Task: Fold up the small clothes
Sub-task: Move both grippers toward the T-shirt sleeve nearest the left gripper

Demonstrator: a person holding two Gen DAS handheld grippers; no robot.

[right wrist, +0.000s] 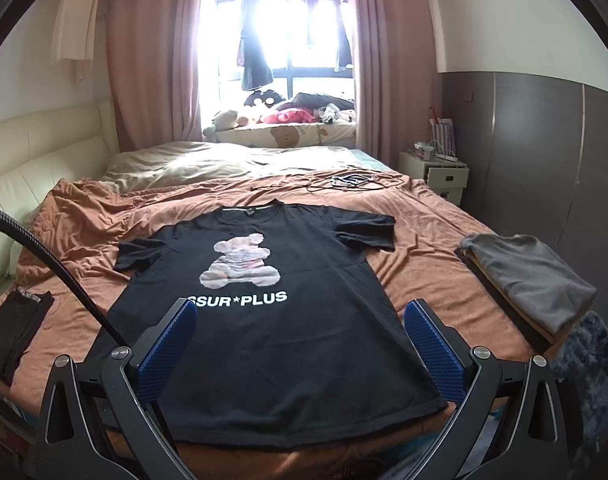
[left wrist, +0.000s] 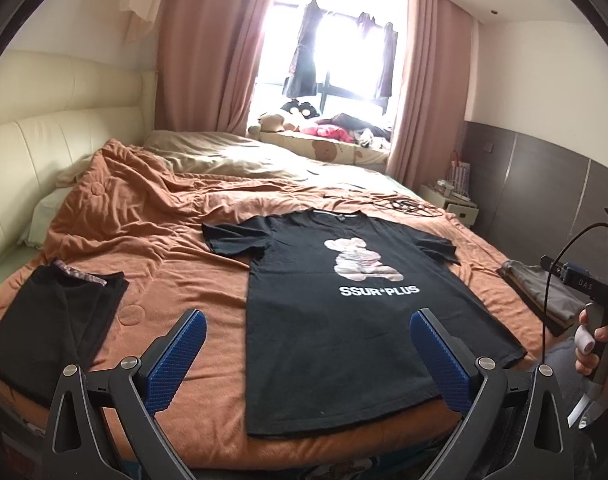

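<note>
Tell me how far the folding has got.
Done: a folded stack topped by a grey garment lies on the right of the orange bedspread; a folded black garment lies on the left. In hand: nothing; left gripper and right gripper are both open. Left: the black bear-print T-shirt, spread flat, unfolded.

A black T-shirt printed with a pale pink bear and white lettering lies on a rust-orange quilt, flanked by a folded black garment with a patterned trim and a grey-topped folded stack, under dusty-pink curtains, between both grippers' blue pads.
</note>
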